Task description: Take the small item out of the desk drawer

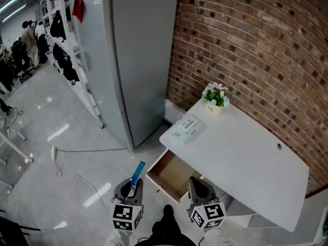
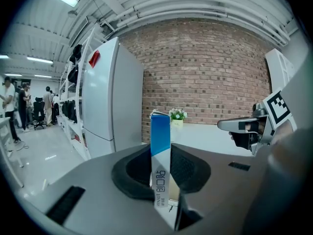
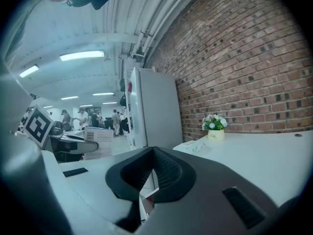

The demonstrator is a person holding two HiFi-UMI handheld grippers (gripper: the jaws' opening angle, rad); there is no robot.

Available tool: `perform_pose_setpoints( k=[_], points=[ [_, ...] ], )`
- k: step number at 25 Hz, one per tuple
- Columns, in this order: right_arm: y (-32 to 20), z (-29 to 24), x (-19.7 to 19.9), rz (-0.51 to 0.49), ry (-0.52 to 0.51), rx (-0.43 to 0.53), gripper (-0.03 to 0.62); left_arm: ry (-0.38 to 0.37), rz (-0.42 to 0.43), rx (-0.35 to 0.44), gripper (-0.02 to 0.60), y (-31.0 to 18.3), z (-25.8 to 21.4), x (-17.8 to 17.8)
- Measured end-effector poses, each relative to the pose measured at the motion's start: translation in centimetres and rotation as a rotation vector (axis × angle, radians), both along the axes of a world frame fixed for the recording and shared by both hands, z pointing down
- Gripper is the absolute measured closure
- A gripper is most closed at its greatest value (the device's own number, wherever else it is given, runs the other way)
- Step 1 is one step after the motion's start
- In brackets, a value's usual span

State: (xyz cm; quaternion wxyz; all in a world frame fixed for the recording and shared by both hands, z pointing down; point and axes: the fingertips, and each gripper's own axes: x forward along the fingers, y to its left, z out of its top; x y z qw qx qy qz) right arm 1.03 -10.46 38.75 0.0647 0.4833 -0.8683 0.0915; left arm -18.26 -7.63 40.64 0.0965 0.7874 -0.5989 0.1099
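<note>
The small item is a narrow blue-and-white box (image 2: pixel 160 165), standing upright between the pads of my left gripper (image 2: pixel 164 173), which is shut on it. In the head view that box (image 1: pixel 138 171) sticks up from the left gripper (image 1: pixel 134 187), over the floor just left of the open wooden drawer (image 1: pixel 171 174) of the white desk (image 1: pixel 246 158). My right gripper (image 1: pixel 197 184) hangs at the drawer's near right corner. Its jaws (image 3: pixel 152 168) stand together with nothing between them. The drawer's inside shows bare wood.
On the desk's far end stand a small flower pot (image 1: pixel 215 97) and a pack of wipes (image 1: pixel 187 127). A tall grey fridge (image 1: pixel 138 60) and a brick wall (image 1: pixel 256 45) stand behind. A cable (image 1: pixel 77 173) lies on the floor to the left. People stand far off in the room (image 2: pixel 24 106).
</note>
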Motion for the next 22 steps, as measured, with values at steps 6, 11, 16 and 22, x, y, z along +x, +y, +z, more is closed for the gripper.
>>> perform_pose_setpoints(
  k=[6,11,16,22],
  points=[
    [0.3,-1.1,-0.2,-0.001,0.001,0.021,0.568,0.011,-0.019,0.030,0.505,0.8,-1.1,-0.7],
    [1.4,-1.4,-0.1,-0.007,0.004,0.029,0.569,0.020,-0.027,0.031,0.505,1.9,-1.0,-0.8],
    [2.2,-1.0,-0.5,-0.009,0.009,0.028,0.569,0.020,-0.030,0.040,0.505,2.7,-0.8,-1.2],
    [2.6,-1.6,-1.2,-0.010,0.008,0.021,0.568,0.026,-0.042,0.038,0.505,2.9,-1.8,-2.4]
  ],
)
